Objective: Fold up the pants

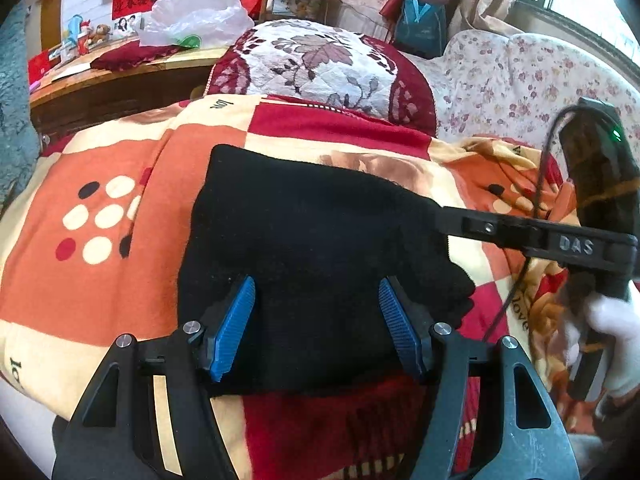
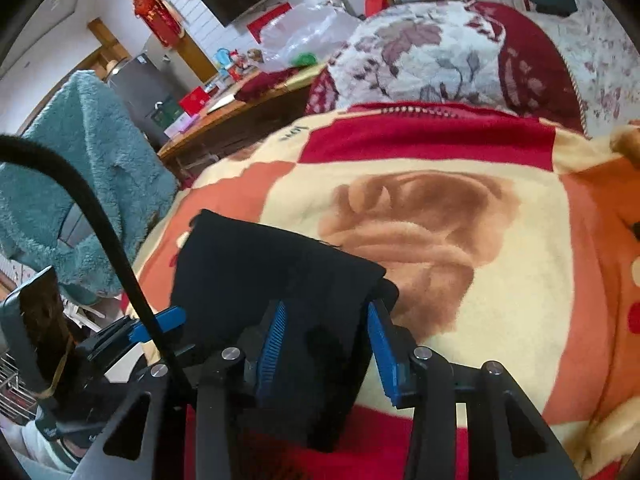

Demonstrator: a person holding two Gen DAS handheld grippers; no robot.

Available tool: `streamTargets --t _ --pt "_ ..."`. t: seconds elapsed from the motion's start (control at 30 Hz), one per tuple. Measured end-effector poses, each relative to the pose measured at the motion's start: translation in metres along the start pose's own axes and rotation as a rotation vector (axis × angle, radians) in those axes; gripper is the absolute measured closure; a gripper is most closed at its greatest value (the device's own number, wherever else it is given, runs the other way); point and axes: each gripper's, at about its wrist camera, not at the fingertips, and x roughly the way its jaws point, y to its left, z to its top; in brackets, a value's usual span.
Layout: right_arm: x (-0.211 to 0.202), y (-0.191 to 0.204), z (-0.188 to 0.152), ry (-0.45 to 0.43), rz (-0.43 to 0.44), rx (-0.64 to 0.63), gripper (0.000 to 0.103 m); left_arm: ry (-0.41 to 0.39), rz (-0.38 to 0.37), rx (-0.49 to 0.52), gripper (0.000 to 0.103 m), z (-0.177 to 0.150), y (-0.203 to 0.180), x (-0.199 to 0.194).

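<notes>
Now the black pants [image 1: 312, 240] lie folded on the patterned blanket [image 1: 120, 168]. Left tool [image 1: 316, 320] hovers wide apart over their near edge; right tool [image 2: 326, 344] also stands wide, its blue pads astride the right end.

The blanket [image 1: 100, 280] lies bare to the left of the folded black pants [image 1: 312, 248], so a gripper can pass there. Beyond the pants the blanket [image 2: 500, 240] is bare again up to the patterned cushion [image 1: 324, 68], which rises like a wall at the far edge. The right gripper [image 1: 440, 220] reaches in from the right, touching the pants' right edge and barring that side, with its cable [image 1: 540, 184] hanging just behind. The left gripper [image 1: 316, 320] sits spread over the near part of the pants. At the far left a wooden table [image 1: 120, 76] and a teal fleece [image 2: 80, 168] close off the bed's side.
</notes>
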Motion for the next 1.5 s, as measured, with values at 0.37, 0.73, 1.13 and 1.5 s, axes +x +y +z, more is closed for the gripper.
streamTargets --t 0.37,0.73,1.13,1.5 --pt "-0.015 0.038 -0.017 -0.017 0.084 -0.049 0.062 -0.044 0.048 -0.009 0.039 0.007 0.006 -0.024" --pt "-0.012 0.045 -0.025 -0.003 0.069 -0.056 0.055 -0.048 0.055 -0.042 0.039 0.007 0.018 -0.031" --pt "-0.011 0.006 -0.031 0.013 0.003 0.091 0.047 -0.004 0.029 -0.171 0.039 0.007 0.056 -0.024" --pt "0.008 0.031 -0.044 0.098 -0.006 -0.085 0.070 0.032 0.099 -0.058 0.039 -0.008 0.033 -0.005"
